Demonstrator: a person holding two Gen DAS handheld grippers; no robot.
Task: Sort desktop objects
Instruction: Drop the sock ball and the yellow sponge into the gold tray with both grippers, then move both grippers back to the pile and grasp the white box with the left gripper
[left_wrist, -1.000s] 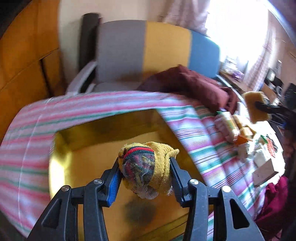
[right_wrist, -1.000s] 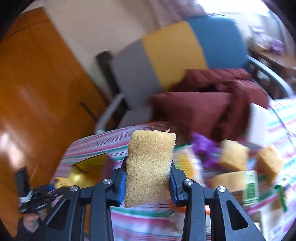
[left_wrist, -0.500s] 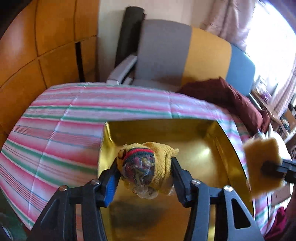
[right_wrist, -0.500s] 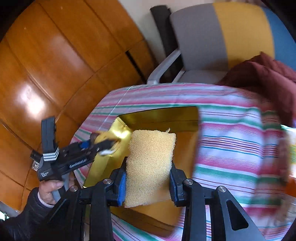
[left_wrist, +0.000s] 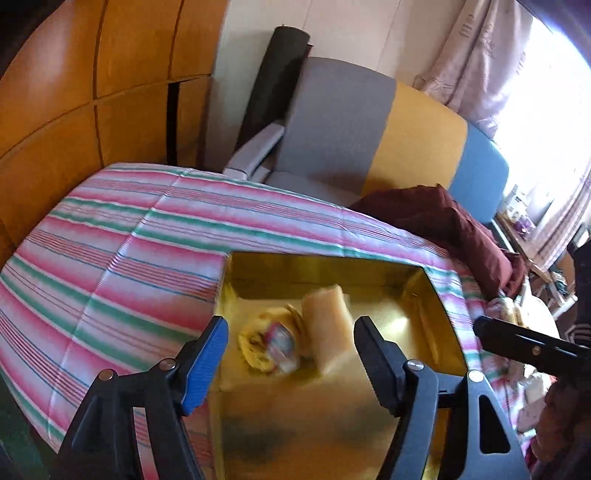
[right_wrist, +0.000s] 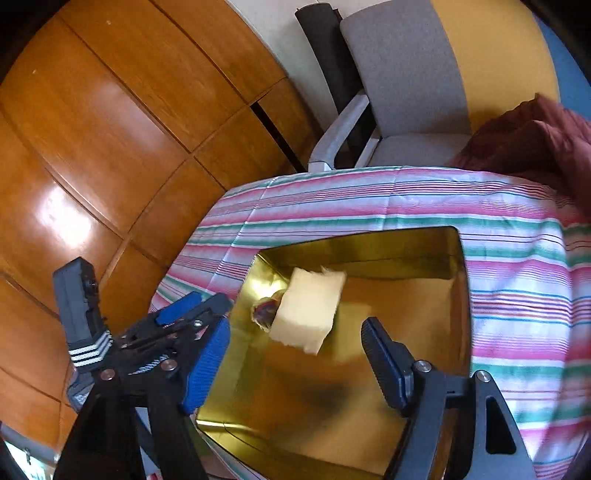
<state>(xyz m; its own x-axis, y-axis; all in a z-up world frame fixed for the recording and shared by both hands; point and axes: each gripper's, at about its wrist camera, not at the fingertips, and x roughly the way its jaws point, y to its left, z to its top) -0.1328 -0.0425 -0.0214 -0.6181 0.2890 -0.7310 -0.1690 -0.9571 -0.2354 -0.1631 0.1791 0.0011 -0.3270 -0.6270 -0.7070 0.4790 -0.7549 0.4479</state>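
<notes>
A gold tray (left_wrist: 439, 306) (right_wrist: 458, 295) lies on the striped tablecloth. In it, blurred by motion, are a balled yellow sock with red and green stripes (left_wrist: 269, 341) (right_wrist: 266, 309) and a yellow sponge (left_wrist: 327, 325) (right_wrist: 308, 308) right beside it. My left gripper (left_wrist: 290, 360) is open and empty above the tray, just in front of the sock; it also shows in the right wrist view (right_wrist: 192, 314). My right gripper (right_wrist: 295, 362) is open and empty above the tray, near the sponge. Part of it shows at the right of the left wrist view (left_wrist: 524, 343).
The striped tablecloth (left_wrist: 122, 266) (right_wrist: 517, 266) covers the table. A grey, yellow and blue chair (left_wrist: 369, 129) with a dark red cloth (left_wrist: 454, 225) stands behind. Wooden panels (right_wrist: 110, 129) are on the left. Loose items (left_wrist: 511, 310) lie right of the tray.
Both grippers have opened. The sock left my left gripper and the sponge left my right gripper; both are now in the gold tray, blurred as they land.
</notes>
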